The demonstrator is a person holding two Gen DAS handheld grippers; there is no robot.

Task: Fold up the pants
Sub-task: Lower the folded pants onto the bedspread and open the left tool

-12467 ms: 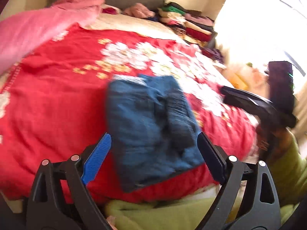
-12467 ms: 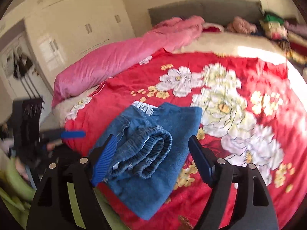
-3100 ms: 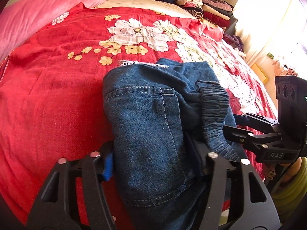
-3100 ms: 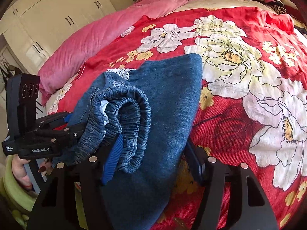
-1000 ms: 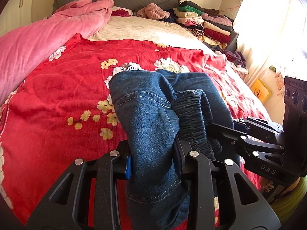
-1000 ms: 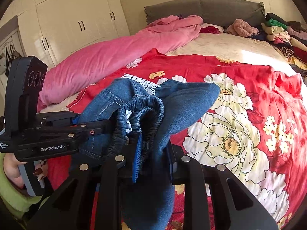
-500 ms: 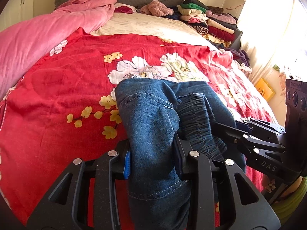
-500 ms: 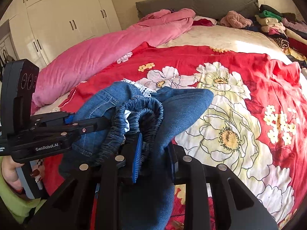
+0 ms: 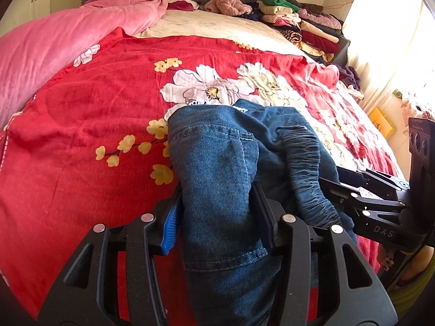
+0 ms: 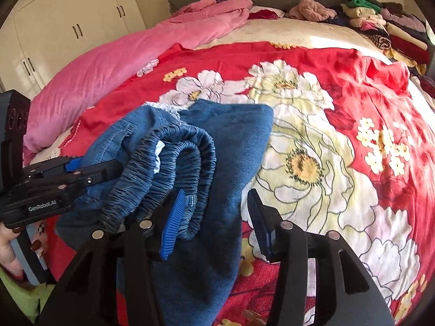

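Folded pants (image 9: 217, 168) lying on the red flowered bedspread (image 9: 81, 135) near the front edge of the bed, with the gathered waistband (image 10: 163, 163) rolled on top and a lower end hanging past the edge toward the cameras; left hand-held gripper (image 9: 217, 217) with jaws opening, denim between them, pads seeming just off the cloth; right hand-held gripper (image 10: 214, 217) also opening, clear gap at its right pad, the left blue pad (image 10: 171, 225) close against the waistband fold.

Possible trouble from here: waistband roll likely to spring open once freed, because elastic and thick; hanging end heavy enough perhaps to drag the bundle off the bed; ribbed pad able to catch the elastic during pulling back and to lift the top layer, spoiling the fold; both hand-held grippers very near each other, so risk of knocking together; soft wrinkled bedspread giving poor support, so stack maybe leaning to one side.
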